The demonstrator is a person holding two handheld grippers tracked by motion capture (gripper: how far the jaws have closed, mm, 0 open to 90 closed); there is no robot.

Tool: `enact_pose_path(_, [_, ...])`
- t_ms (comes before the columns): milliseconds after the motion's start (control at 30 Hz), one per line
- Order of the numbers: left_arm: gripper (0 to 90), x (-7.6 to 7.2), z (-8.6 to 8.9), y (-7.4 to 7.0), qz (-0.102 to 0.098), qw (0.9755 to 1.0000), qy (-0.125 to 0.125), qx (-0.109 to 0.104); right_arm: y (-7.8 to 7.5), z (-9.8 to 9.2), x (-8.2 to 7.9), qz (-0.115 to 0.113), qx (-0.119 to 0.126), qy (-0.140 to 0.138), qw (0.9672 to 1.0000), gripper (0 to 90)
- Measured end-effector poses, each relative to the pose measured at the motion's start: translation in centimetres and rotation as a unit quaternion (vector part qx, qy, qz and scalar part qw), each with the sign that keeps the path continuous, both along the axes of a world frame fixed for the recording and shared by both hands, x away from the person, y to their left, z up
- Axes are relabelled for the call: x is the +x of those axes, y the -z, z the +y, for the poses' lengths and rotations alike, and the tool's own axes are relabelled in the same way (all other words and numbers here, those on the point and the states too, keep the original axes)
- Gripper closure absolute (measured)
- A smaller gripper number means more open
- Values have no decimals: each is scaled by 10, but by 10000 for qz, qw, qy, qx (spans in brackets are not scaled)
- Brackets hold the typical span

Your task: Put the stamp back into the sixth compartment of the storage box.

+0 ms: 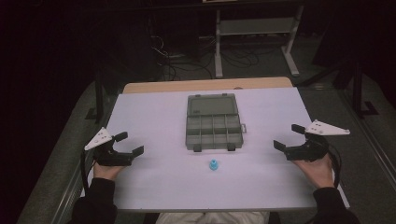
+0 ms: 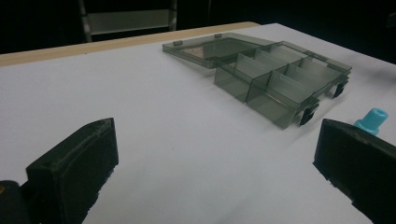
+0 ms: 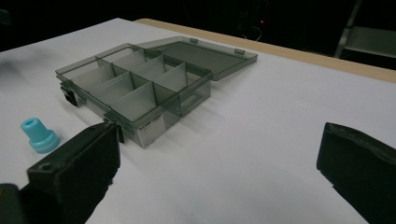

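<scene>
Both sets of jaws stand spread wide with nothing between them. The left gripper (image 1: 127, 143) sits low over the white table (image 1: 154, 186) near its left edge, held by a hand in a dark sleeve that comes in from the near side; its jaws point inward toward the middle of the table. The right gripper (image 1: 288, 137) mirrors it near the right edge, jaws also turned inward, the hand behind it resting close to the tabletop. Neither touches anything but air.

Between them, a little nearer the person, stands a small blue cap-shaped piece (image 1: 213, 164), upright and alone, well apart from both grippers. In the left gripper view it peeks just past the right-hand jaw (image 2: 372, 120); in the right gripper view it sits beyond the left-hand jaw (image 3: 39, 135). Just behind it lies a smoky grey compartment box (image 1: 213, 122), lid laid flat open away from the person, its divided cells bare.
</scene>
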State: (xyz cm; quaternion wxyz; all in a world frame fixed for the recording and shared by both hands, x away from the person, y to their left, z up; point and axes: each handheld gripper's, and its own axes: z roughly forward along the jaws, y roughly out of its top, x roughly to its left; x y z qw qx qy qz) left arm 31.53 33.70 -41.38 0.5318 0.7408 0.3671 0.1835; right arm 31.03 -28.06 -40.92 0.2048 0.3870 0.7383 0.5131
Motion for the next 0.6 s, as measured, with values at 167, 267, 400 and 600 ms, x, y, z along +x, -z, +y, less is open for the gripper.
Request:
enact_pose_path(167, [0,-1,0,-1,-7,10000,37,31,1,0,0,39,-26,-21,10000,0])
enact_pose_path(267, [0,-2,-2,-2,-6,10000,51,74,2,2,1,57,-55,-51,10000,0])
enact_pose_path(400, [0,-2,-6,-6,-112,9998,71,150,2,3,0,69,-107,-66,9999,0])
enact_pose_path(600, [0,0,-13,-13,-162,9994,181,248,2,1,0,54,-51,-89,9999,0])
